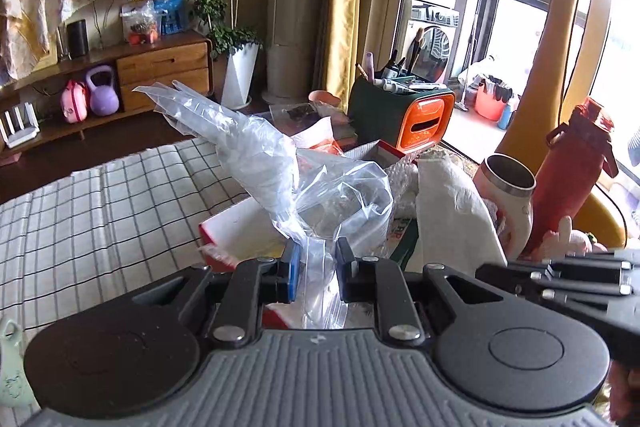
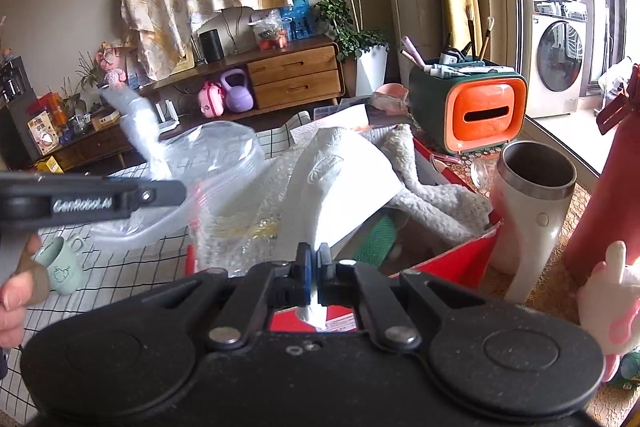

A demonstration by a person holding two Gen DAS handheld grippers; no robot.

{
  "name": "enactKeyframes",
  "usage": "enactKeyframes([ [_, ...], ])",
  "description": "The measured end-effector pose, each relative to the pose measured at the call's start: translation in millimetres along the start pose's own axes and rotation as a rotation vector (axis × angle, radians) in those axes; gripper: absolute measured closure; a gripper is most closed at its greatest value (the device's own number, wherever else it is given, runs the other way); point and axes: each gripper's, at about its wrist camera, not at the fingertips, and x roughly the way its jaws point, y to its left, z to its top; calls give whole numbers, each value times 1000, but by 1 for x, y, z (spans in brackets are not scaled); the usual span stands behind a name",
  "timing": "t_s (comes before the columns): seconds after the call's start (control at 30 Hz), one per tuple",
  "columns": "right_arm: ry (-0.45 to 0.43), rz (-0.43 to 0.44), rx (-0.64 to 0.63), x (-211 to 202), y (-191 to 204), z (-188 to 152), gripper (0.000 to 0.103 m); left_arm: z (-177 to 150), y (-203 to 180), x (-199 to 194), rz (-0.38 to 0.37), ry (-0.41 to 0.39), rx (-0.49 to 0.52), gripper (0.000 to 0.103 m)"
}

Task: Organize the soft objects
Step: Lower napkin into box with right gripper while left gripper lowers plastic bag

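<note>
Bag (image 1: 320, 187) is pinched by the left gripper (image 1: 316, 269), white cloth (image 2: 340, 179) clamped by the right gripper (image 2: 314, 263); stuffing judged next, needing the mouth spread.

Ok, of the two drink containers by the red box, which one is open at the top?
The white tumbler, nearer the red box: its steel-lined mouth is uncovered. The red bottle beside it is taller and has its lid on.

Open checked cloth (image 1: 100, 195) leftward; steel cup (image 1: 510, 195) and red bottle (image 1: 568, 179) crowding the right.
</note>
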Motion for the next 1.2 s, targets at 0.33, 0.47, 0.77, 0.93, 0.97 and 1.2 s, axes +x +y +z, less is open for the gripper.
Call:
enactKeyframes([
  [0.33, 41, -14, -57, 23, 11, -6, 101, 7, -2, 67, -84, 120, -107, 85],
  [0.47, 60, -14, -46, 32, 7, -11, 101, -1, -4, 85, -100, 165, -107, 85],
  [0.77, 55, -8, -12, 38, 4, -16, 95, -12, -2, 108, -134, 239, -111, 85],
  [0.93, 61, -2, -3, 39, 6, -17, 86, -14, -3, 109, -130, 250, -114, 83],
  [0.97, 60, -2, -1, 39, 6, -18, 84, -13, -4, 107, -128, 248, -110, 81],
  [1.2, 46, -8, -1, 32, 11, -16, 69, -8, -5, 89, -103, 206, -84, 45],
])
